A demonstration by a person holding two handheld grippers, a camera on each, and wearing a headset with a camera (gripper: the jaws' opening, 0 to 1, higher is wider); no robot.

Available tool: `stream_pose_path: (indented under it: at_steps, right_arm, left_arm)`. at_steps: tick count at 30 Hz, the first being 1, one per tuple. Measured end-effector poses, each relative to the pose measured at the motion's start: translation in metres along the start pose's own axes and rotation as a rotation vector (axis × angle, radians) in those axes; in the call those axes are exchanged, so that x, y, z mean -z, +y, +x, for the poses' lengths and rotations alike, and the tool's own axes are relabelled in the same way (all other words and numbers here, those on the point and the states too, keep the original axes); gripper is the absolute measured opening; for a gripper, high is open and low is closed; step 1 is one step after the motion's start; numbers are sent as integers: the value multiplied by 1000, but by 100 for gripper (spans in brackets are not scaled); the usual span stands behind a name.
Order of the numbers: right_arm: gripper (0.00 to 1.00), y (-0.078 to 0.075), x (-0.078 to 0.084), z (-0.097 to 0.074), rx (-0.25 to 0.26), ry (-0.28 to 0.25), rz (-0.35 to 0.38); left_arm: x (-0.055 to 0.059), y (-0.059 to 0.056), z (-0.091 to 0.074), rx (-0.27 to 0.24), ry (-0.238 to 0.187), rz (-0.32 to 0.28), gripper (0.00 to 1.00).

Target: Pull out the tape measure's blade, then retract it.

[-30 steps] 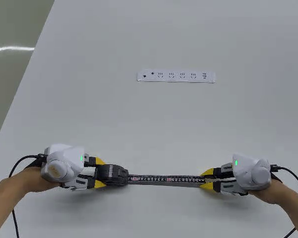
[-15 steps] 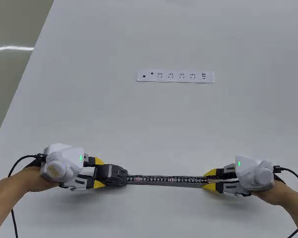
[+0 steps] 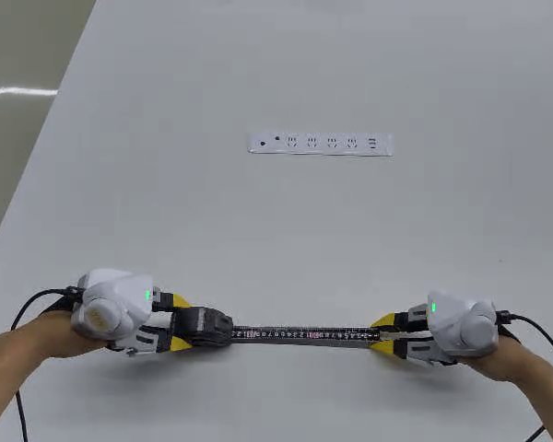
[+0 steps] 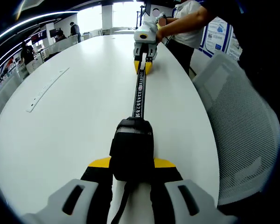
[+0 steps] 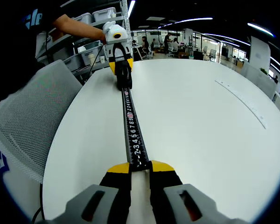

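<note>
Gripping tape measure [image 3: 203,326], left gripper [image 3: 180,322], right gripper [image 3: 383,333] seemingly pinching blade [image 3: 304,332], near table [image 3: 276,230] edge

A white bench [image 3: 286,74] spreads ahead of the fingers [image 3: 384,322]. A white power strip [image 3: 320,144] lies flat on it, well beyond the fingers, about midway between the two pairs. Grey floor [image 3: 18,55] shows left of the left fingers. A mesh chair [image 5: 28,107] stands off the bench edge behind them.

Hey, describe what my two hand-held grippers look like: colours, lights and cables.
The left hand-held gripper and right hand-held gripper each have a rounded white-grey body, grey-black jaws with yellow tips, a small green light and a black cable. Forearms are bare.
</note>
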State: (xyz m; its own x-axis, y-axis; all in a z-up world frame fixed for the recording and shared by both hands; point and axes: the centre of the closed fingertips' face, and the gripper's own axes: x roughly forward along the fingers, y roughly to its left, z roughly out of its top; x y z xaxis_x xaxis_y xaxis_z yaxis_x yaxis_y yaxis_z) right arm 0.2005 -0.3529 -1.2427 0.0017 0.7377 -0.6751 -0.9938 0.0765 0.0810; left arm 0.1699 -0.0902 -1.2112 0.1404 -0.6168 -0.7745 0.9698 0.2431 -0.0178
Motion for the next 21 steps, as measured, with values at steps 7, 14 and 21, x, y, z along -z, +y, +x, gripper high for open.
stream_pose_path:
  at_steps: [7,14,21]
  right_arm:
    - [13,0,0,-1,25,13,7]
    - [15,2,-1,0,37,34,4]
    - [18,4,-1,1,47,53,-12]
  left_arm:
    - [0,0,0,3,3,2,27]
    - [0,0,0,0,3,-1,27]
    - [0,0,1,1,5,0,28]
